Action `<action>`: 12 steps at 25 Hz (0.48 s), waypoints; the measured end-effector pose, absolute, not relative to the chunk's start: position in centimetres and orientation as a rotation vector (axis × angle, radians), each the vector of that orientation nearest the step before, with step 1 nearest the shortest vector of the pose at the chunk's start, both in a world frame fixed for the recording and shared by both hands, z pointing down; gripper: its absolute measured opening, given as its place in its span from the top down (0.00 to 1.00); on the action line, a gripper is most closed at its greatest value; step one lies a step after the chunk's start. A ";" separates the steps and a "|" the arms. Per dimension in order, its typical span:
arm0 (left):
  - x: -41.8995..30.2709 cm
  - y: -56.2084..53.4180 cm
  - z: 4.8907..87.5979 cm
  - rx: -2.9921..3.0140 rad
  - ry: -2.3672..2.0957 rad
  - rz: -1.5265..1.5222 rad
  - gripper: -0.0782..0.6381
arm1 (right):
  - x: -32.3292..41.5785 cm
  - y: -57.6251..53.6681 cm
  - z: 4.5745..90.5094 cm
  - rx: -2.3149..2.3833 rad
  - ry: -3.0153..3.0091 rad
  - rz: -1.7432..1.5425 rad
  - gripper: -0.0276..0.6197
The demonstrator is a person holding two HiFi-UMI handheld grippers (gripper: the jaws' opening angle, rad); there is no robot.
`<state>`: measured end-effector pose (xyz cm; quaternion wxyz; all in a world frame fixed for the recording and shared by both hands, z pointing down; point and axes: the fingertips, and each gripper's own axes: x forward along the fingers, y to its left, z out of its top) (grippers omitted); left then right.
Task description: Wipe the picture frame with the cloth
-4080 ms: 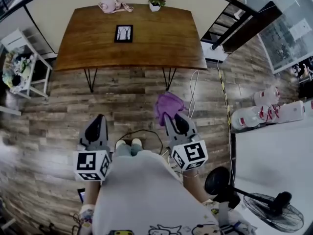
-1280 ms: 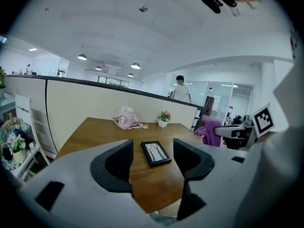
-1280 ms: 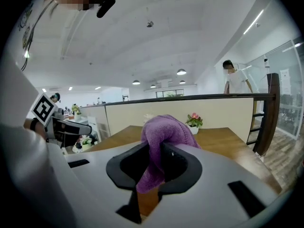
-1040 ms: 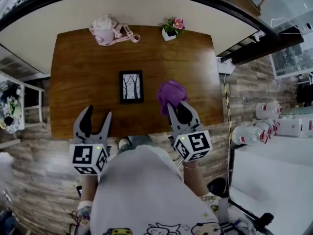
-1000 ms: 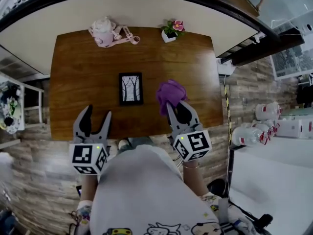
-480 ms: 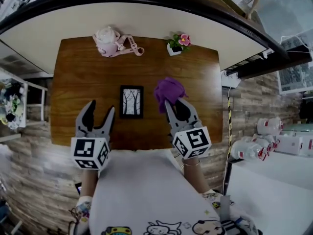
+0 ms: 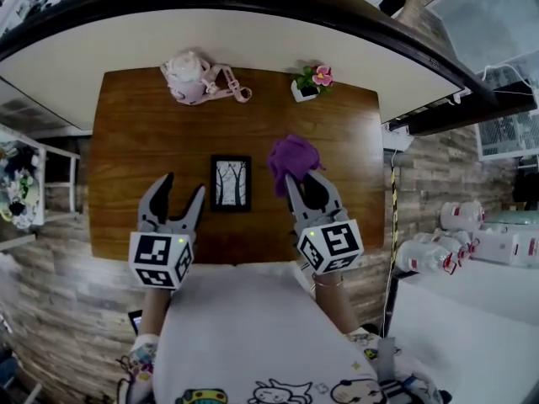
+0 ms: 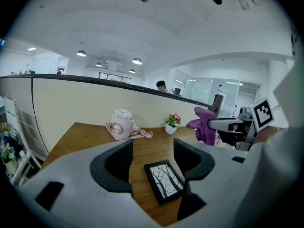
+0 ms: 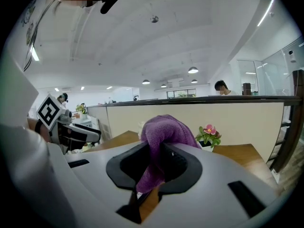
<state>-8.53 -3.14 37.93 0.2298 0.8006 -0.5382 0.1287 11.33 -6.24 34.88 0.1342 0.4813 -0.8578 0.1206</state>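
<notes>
1. The left gripper [image 7: 183,185] hangs over the near part of the table [image 7: 126,141], at 8 o'clock from the frame [image 7: 231,183]. Its claw is spread wide, with only air between the jaws.
2. In the left gripper view, the frame shows through that gap. It lies flat on the wood with its black border and tree picture facing up.
3. The right gripper [image 7: 303,179] is clamped tight on the purple cloth [image 7: 293,154], and a fat bunch bulges out past the tips.
4. The cloth sits at 2 o'clock from the frame. It is just beside it in the head view but held up off the wood, apart from the frame.
5. The frame lies near the table's middle, well in from all four edges, with its long sides running 12 to 6.
6. Bare wood spreads wide at 9 o'clock from the frame, out to the left edge. A narrower strip runs at 3 o'clock, beyond the cloth.
7. Along the far edge, a pink bottle [image 7: 189,78] stands at 11 o'clock with its strap trailing right. A small plant [image 7: 312,82] stands at 1 o'clock. Both are well apart from the frame.
8. The far edge butts against a cream partition [image 7: 253,32]. The near edge at 6 o'clock runs just in front of the person's shirt [image 7: 244,335].
</notes>
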 end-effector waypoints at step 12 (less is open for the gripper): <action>-7.4 -3.9 42.1 2.170 -1.337 0.411 0.55 | 10.1 -7.3 36.8 1.370 -2.449 0.388 0.88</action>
